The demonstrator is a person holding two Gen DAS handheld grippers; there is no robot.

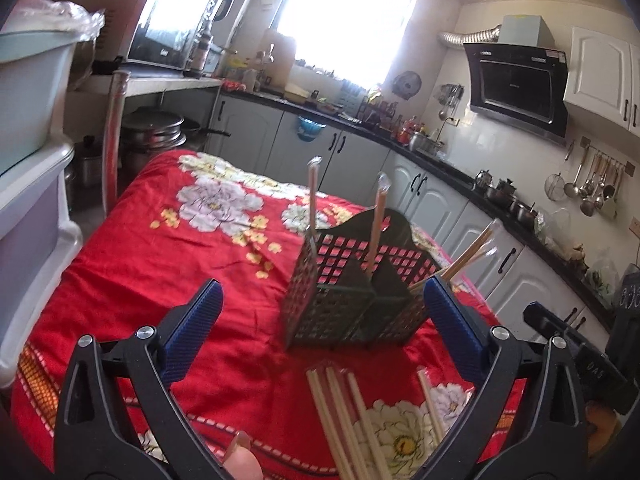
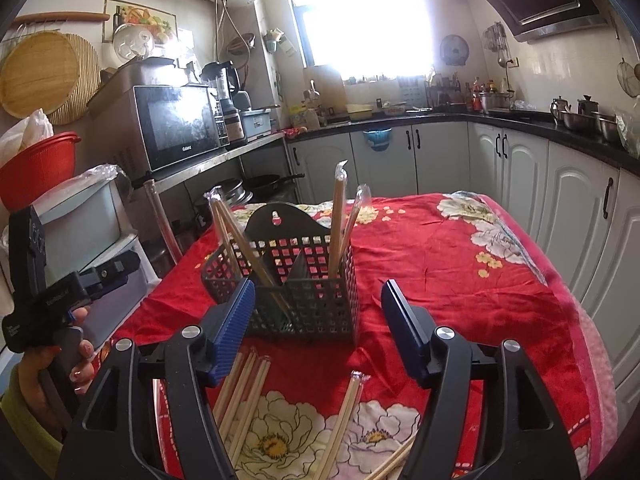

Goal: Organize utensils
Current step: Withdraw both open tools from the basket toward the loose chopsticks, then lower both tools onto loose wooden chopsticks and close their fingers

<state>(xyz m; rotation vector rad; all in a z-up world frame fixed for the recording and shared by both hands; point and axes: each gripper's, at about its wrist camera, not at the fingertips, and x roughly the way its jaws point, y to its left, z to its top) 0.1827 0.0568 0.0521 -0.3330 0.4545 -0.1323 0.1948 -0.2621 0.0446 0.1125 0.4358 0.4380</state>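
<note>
A black perforated utensil holder (image 1: 352,292) (image 2: 304,292) stands on the red flowered cloth (image 1: 160,264). Several plastic-wrapped chopsticks stand in its compartments: two upright (image 1: 312,200) and others leaning out to the right (image 1: 468,252). In the right wrist view they show as a leaning pair (image 2: 240,248) and an upright pair (image 2: 340,216). Loose chopsticks (image 1: 344,420) (image 2: 240,392) lie on the cloth in front of the holder. My left gripper (image 1: 323,284) stands wide open just short of the holder, above the loose chopsticks. My right gripper (image 2: 318,285) is open too, with nothing between its pads.
Stacked plastic bins (image 1: 28,128) and a metal pole (image 1: 112,148) stand off the table's left side. Grey kitchen cabinets (image 2: 520,184) run behind and to the right. A hand holds the left gripper's body (image 2: 60,296) at the left of the right wrist view.
</note>
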